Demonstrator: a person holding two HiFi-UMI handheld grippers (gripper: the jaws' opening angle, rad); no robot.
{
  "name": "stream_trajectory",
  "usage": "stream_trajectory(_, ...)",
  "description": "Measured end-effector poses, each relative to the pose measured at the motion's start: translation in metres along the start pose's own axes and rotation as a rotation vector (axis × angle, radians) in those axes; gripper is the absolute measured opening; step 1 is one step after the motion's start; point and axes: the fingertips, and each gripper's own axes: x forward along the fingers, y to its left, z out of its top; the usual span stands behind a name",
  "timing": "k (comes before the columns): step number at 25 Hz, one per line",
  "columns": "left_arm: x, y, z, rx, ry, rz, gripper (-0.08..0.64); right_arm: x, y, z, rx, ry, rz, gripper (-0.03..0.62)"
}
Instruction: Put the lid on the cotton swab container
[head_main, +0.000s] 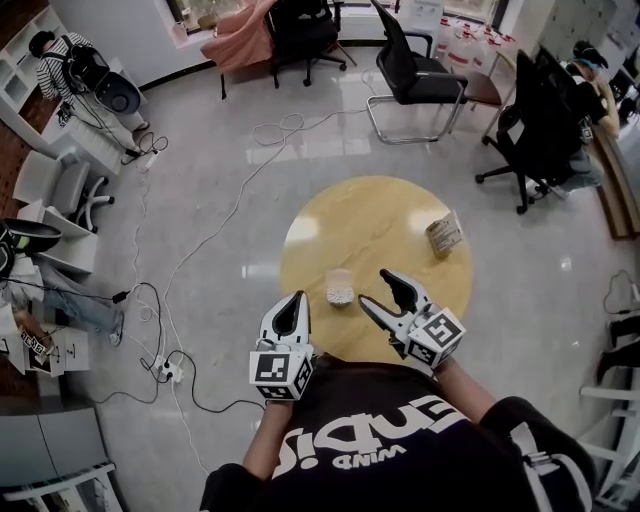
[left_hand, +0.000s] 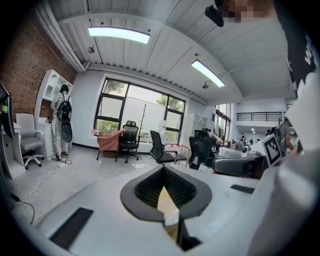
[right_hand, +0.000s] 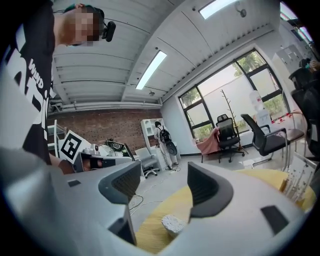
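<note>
While right gripper is hovering spread, left gripper pressed together empty, careless nudge risking toppling small clear swab-filled container.

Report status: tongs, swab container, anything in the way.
Left tongs shut, empty. Right tongs open, empty, just right of the swab container. Container on the table, swab heads showing, no lid on. Nothing between them; small box sits far right.

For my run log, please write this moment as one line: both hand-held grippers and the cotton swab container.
left hand-held gripper: shut, empty | right hand-held gripper: open, empty | cotton swab container: on round table, untouched
</note>
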Motion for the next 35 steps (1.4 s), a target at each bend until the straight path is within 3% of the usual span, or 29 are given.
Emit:
stream_trajectory(2,0.003,0.001,-0.002,-0.004,0.007,-0.005,0.009,0.004,0.003,0.000,-0.015,-0.003,0.027,0.312)
stream_trajectory(5,0.006,0.004,-0.005,-0.007,0.013,-0.014,0.009,0.011,0.008,-0.008,-0.025,0.021,0.061,0.333)
stream_trajectory(15,0.014,0.003,-0.006,-0.002,0.024,-0.033,0.009,0.023,-0.011,-0.070,-0.049,0.197,0.073,0.331)
stream_trajectory(21,0.013,0.002,-0.008,-0.004,0.031,-0.021,0.009,0.030,-0.019,-0.118,-0.056,0.308,0.118,0.331)
stream_trajectory(35,0.002,0.015,-0.012,-0.004,0.043,0.015,0.009,0.050,-0.036,-0.201,-0.047,0.519,0.126,0.331)
